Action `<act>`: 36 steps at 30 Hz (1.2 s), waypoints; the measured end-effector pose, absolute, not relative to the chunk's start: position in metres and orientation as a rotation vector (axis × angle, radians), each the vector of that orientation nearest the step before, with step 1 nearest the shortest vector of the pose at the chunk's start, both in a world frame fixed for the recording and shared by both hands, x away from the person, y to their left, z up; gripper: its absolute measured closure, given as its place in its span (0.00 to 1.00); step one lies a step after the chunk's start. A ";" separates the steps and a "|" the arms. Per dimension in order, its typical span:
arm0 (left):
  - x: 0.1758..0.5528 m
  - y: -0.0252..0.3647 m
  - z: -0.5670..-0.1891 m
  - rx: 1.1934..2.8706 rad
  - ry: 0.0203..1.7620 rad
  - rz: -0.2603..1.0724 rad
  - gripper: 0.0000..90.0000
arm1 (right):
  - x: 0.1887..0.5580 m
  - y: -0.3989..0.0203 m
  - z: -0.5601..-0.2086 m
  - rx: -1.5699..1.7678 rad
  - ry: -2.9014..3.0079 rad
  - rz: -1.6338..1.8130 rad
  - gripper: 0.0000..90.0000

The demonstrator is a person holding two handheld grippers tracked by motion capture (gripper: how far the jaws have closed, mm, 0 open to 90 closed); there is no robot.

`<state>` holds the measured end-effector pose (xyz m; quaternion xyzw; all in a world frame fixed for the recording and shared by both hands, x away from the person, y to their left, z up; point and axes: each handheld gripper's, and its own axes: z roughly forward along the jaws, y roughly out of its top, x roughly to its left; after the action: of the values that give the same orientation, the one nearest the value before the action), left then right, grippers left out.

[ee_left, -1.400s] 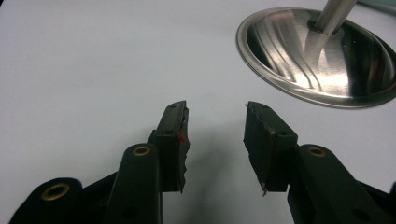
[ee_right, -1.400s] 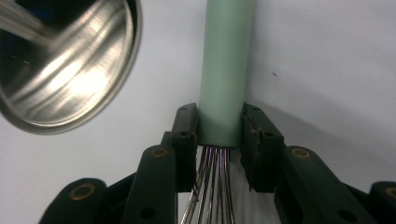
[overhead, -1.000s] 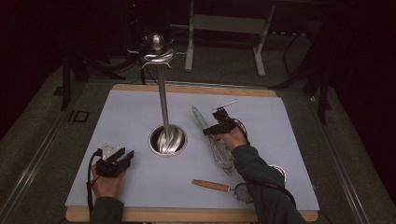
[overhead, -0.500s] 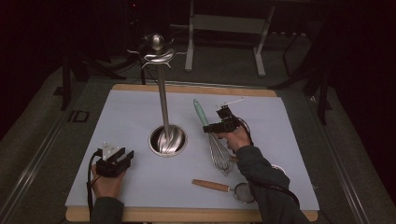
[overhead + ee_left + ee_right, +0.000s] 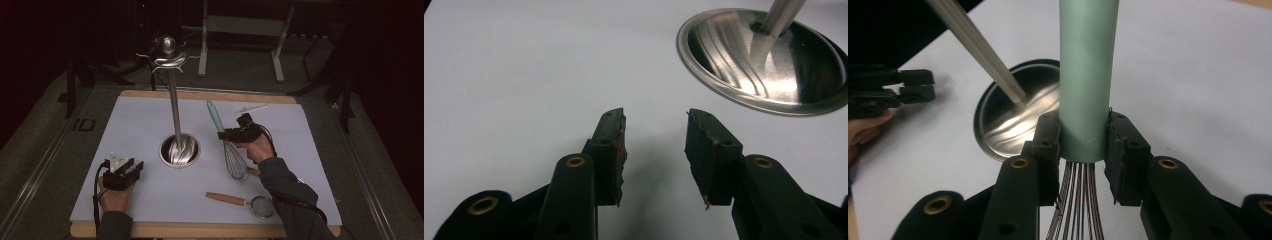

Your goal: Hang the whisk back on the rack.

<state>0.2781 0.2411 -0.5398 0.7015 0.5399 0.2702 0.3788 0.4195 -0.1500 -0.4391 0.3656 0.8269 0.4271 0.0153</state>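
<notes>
A whisk with a pale green handle (image 5: 215, 116) and a wire head (image 5: 236, 162) hangs tilted over the white mat, handle end up and away from me. My right gripper (image 5: 225, 135) is shut on the handle just above the wires; in the right gripper view both pads press the whisk handle (image 5: 1087, 75) at the right gripper (image 5: 1083, 145). A metal utensil stand has a round base (image 5: 179, 150), a thin pole and a hooked top (image 5: 169, 52), left of the whisk. My left gripper (image 5: 131, 170) rests at the mat's front left. In its own view the left gripper (image 5: 655, 145) is open and holds nothing.
A small strainer with a wooden handle (image 5: 240, 201) lies near the front edge, by my right forearm. A thin white object (image 5: 251, 108) lies at the back right. The stand's base (image 5: 769, 60) is ahead and right of the left jaws. The mat (image 5: 140, 125) covers a wooden table.
My right gripper has risen a little with the whisk in it, and the handle now stands steeper. The left gripper has stayed put.
</notes>
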 end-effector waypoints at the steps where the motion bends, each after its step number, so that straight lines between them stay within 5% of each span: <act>1: 0.278 0.241 -0.540 1.792 1.380 0.690 0.66 | 0.419 -0.150 -0.438 1.121 2.570 1.339 0.77; 36: 0.278 0.240 -0.540 1.794 1.376 0.699 0.66 | 0.387 -0.150 -0.394 0.783 2.496 1.534 0.77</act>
<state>0.2778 0.2404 -0.5398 0.7018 0.5385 0.2734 0.3779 0.3873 -0.1504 -0.3940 0.2579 0.8218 0.5052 0.0545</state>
